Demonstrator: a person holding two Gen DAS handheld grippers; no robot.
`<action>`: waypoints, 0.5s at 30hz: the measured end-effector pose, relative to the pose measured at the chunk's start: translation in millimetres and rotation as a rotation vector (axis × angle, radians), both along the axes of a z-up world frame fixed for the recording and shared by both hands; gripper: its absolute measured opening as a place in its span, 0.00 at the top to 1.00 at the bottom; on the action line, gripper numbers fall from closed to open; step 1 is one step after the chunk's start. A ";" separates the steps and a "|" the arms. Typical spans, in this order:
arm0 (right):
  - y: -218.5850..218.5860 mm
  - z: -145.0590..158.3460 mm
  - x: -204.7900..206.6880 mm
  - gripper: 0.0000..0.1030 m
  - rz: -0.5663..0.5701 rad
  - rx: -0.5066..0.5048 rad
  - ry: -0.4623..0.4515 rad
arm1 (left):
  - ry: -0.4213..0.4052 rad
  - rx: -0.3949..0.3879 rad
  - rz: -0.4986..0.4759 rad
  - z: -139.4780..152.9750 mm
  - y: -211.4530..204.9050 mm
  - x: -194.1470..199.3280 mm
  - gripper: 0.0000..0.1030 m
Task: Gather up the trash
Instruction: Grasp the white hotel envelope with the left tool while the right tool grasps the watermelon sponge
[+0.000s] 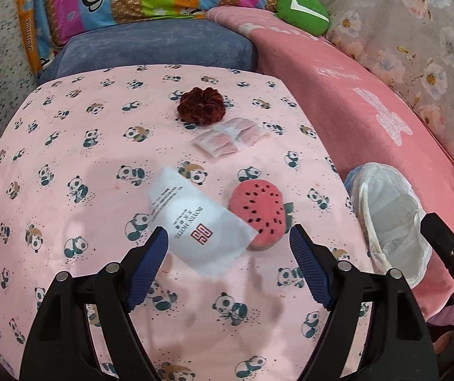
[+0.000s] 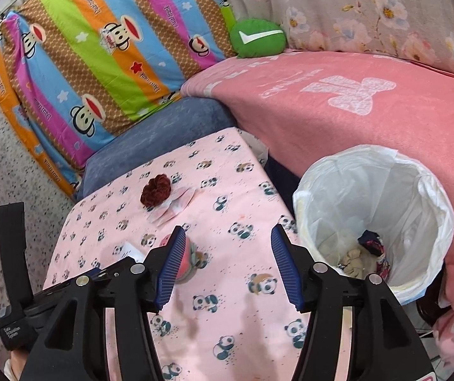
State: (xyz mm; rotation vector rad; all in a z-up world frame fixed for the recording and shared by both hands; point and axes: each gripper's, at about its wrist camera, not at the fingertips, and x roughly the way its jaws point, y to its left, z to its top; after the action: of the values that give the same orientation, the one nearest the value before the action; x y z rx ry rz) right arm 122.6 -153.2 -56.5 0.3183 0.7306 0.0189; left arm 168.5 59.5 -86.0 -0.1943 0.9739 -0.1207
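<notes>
A white paper packet with red logo (image 1: 199,222) lies on the pink panda-print table (image 1: 68,158), just ahead of my open, empty left gripper (image 1: 228,238). A clear wrapper with pink contents (image 1: 230,138) lies farther back; it also shows in the right wrist view (image 2: 176,204). A bin lined with a white bag (image 2: 376,209) stands right of the table, with scraps inside (image 2: 363,254); it also shows in the left wrist view (image 1: 389,219). My right gripper (image 2: 228,241) is open and empty above the table's right part, left of the bin.
A watermelon-slice plush (image 1: 258,212) lies beside the packet, partly hidden behind my right gripper's left finger (image 2: 172,266). A dark red scrunchie (image 1: 200,105) sits at the back. Behind are a blue cushion (image 1: 157,47), pink blanket (image 2: 354,104), green pillow (image 2: 257,38) and striped quilt (image 2: 99,47).
</notes>
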 end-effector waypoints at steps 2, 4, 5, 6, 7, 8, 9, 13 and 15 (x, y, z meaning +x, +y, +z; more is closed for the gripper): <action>7.8 -5.4 1.9 0.46 0.014 -0.001 0.014 | 0.014 -0.007 0.023 -5.2 10.6 1.0 0.27; 16.3 -10.0 4.4 0.46 0.031 -0.006 0.027 | 0.026 -0.013 0.045 -9.6 19.0 3.0 0.27; 21.1 -12.5 5.8 0.46 0.040 -0.009 0.034 | 0.033 -0.015 0.054 -12.4 23.1 4.7 0.27; 25.2 -14.6 7.4 0.46 0.049 -0.012 0.040 | 0.039 -0.018 0.061 -14.9 26.2 6.1 0.27; 29.2 -16.9 9.0 0.46 0.057 -0.015 0.046 | 0.046 -0.022 0.068 -17.9 29.5 7.5 0.27; 33.7 -19.6 10.9 0.46 0.065 -0.018 0.053 | 0.057 -0.028 0.073 -21.1 32.1 9.2 0.27; 36.8 -22.1 12.4 0.46 0.073 -0.020 0.059 | 0.067 -0.033 0.077 -24.5 34.2 10.6 0.27; 50.1 -34.5 21.1 0.42 0.093 -0.027 0.086 | 0.133 -0.101 0.096 -41.7 42.1 21.6 0.27; 54.4 -40.3 24.9 0.42 0.099 -0.029 0.099 | 0.152 -0.137 0.105 -48.5 44.1 26.5 0.27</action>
State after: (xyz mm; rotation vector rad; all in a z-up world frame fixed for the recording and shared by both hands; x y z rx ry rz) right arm 147.4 -98.9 -96.8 0.2565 0.8433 0.0867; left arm 195.0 103.6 -134.4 -0.3845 1.1057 -0.0776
